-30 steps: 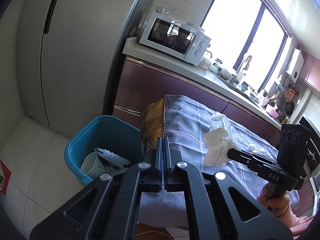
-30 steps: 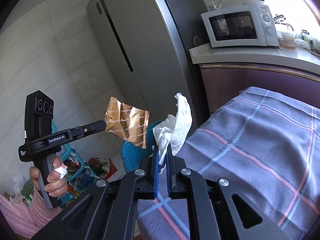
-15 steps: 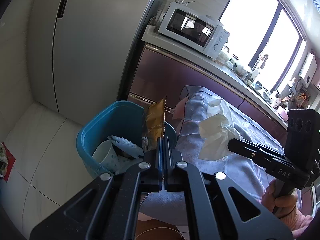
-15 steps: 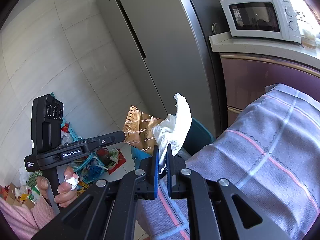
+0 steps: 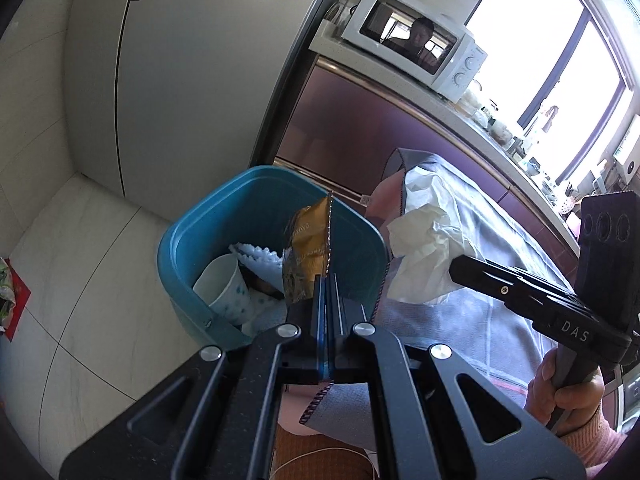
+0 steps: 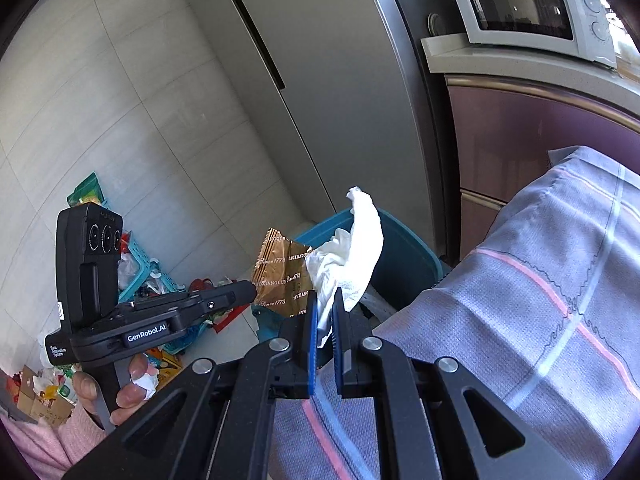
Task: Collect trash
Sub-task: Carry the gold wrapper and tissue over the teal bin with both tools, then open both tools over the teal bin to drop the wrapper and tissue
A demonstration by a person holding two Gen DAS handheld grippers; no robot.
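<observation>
My left gripper point(image 5: 325, 280) is shut on a gold snack wrapper point(image 5: 308, 256) and holds it over the mouth of a blue trash bin point(image 5: 188, 248). Inside the bin lie a white paper cup point(image 5: 224, 284) and other white scraps. My right gripper point(image 6: 325, 300) is shut on a crumpled white tissue point(image 6: 352, 256), just right of the wrapper point(image 6: 280, 276) and near the bin's rim point(image 6: 404, 240). In the left wrist view the tissue point(image 5: 424, 252) hangs from the right gripper point(image 5: 454, 268) beside the bin.
A table with a grey plaid cloth point(image 6: 540, 288) stands right beside the bin. A tall grey fridge point(image 5: 180, 72) and purple cabinets point(image 5: 360, 128) with a microwave point(image 5: 416, 52) stand behind. Clutter and a blue basket point(image 6: 148, 272) lie on the tiled floor at left.
Both grippers have come down and closer to the bin. The wrapper now hangs over the bin's mouth and the tissue has moved left off the table toward the rim.
</observation>
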